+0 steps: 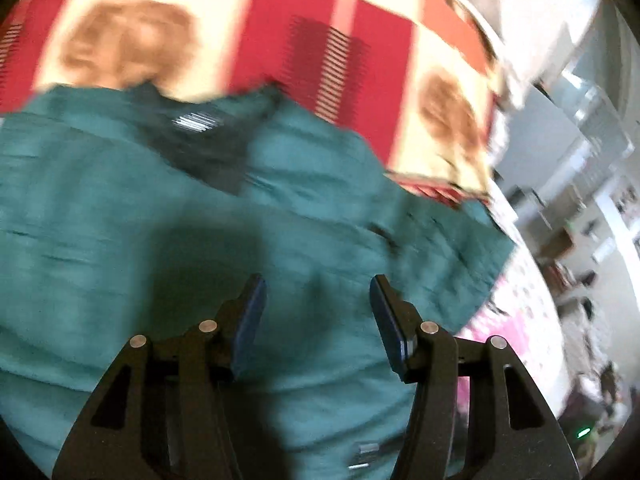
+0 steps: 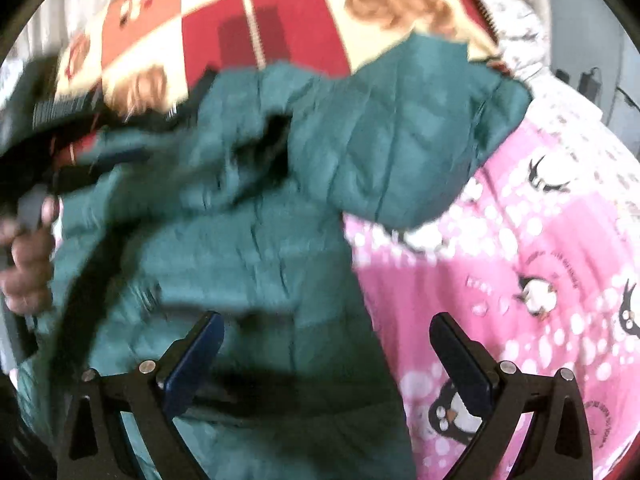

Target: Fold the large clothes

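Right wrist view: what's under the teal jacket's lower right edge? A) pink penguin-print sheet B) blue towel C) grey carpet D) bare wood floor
A: the teal jacket lies across a pink penguin-print sheet, which shows along the jacket's right edge.

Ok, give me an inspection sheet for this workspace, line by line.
Surface: bed with a pink penguin sheet; a red and cream blanket lies at the far side.
Job's things: green quilted jacket spread on the bed, partly over the blanket, one sleeve out on the pink sheet.
Clutter: nothing seen on the bed.
Grippers: left gripper open above the jacket, nothing between the jaws; right gripper open, empty, over the jacket's edge.
Cables: dark leads by the wall, blurred.
Surroundings: cluttered room floor and furniture, too blurred to tell apart.
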The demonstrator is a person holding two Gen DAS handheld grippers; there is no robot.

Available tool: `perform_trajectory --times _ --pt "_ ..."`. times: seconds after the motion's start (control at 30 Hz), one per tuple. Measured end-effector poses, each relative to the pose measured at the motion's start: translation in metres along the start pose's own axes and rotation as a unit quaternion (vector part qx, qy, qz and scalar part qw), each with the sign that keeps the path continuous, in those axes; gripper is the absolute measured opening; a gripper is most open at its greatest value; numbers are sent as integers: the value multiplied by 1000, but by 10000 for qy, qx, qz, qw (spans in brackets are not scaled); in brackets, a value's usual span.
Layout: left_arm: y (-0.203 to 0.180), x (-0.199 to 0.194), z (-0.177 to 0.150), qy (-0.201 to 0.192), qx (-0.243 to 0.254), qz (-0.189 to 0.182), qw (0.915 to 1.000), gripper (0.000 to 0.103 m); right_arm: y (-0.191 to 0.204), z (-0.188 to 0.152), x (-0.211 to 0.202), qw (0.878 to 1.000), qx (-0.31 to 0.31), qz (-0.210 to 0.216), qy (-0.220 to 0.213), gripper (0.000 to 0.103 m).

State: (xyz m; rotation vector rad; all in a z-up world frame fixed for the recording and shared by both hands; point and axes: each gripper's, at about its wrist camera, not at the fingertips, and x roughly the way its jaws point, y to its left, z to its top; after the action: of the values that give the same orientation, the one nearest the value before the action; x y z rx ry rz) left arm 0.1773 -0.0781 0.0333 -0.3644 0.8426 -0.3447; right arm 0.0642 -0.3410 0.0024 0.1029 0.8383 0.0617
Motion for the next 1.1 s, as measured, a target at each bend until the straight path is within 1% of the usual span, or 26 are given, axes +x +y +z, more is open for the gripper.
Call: perform_trajectory --times 0.03,0.07,0.1,0.13,0.17,0.2,0.23,0.27,0.33,0.37,0.4,0.47,0.53,0.57,0.63,0.67,0.7,0.73,0.77,0.9,0.93,1.0,1.1 --pt "13 -7 2 -86 -53 138 9999 54 4 5 -5 9998 11 37 -209 103" --pt "34 -18 6 -239 -118 366 9990 54 9 11 -8 9991 -11 97 -410 103" --pt "53 -28 10 -387 -159 618 9972 54 13 17 -9 9982 -42 156 -584 103" --pt "67 -35 13 -469 -184 788 9956 54 20 26 -9 9966 -88 244 -777 103" --pt "86 -43 18 -568 -238 1009 9930 54 25 32 -9 9955 -142 298 -887 103" --pt "99 -47 21 -628 -299 1139 9911 54 33 43 -5 9939 -297 402 -987 103" --pt "114 -52 24 -695 -381 1245 9890 54 43 58 -1 9923 -470 502 -1025 100" --pt "128 -55 27 -759 -469 1325 9872 54 52 65 3 9909 -596 590 -1056 95" --pt "147 -59 30 -827 -594 1437 9844 54 71 86 19 9869 -717 1002 -1044 89" --pt "153 -59 31 -867 -647 1445 9836 54 81 96 29 9842 -799 1225 -997 86" --pt "155 -58 32 -906 -679 1442 9831 54 90 99 36 9827 -905 1311 -944 85" --pt "157 -51 34 -973 -711 1428 9824 54 104 103 59 9820 -1141 1315 -735 80" --pt "160 -43 36 -945 -725 1407 9829 54 106 102 84 9828 -1236 1281 -497 70" --pt "161 -35 39 -865 -711 1483 9826 54 101 102 100 9863 -1170 1116 -310 68" --pt "165 -15 39 -628 -668 1701 9812 54 87 102 124 9919 -976 812 83 68" --pt "168 -2 37 -439 -658 1828 9800 54 74 99 143 9928 -807 748 475 68" --pt "171 11 32 -281 -610 1927 9789 54 66 97 152 9920 -667 873 614 65" --pt "172 15 28 -276 -551 1968 9785 54 56 95 159 9899 -441 1159 688 65" --pt "171 17 26 -330 -476 2024 9776 54 53 96 162 9885 -352 1278 731 65" --pt "171 13 28 -306 -437 2118 9758 54 65 93 163 9885 -669 1127 760 69" --pt "169 9 28 -304 -383 2211 9740 54 68 92 161 9884 -723 1101 752 72" --pt "167 -3 28 -370 -319 2485 9674 54 70 90 161 9879 -745 1136 747 75" --pt "165 -29 23 -616 -374 2656 9614 54 67 90 159 9878 -658 1224 707 75"
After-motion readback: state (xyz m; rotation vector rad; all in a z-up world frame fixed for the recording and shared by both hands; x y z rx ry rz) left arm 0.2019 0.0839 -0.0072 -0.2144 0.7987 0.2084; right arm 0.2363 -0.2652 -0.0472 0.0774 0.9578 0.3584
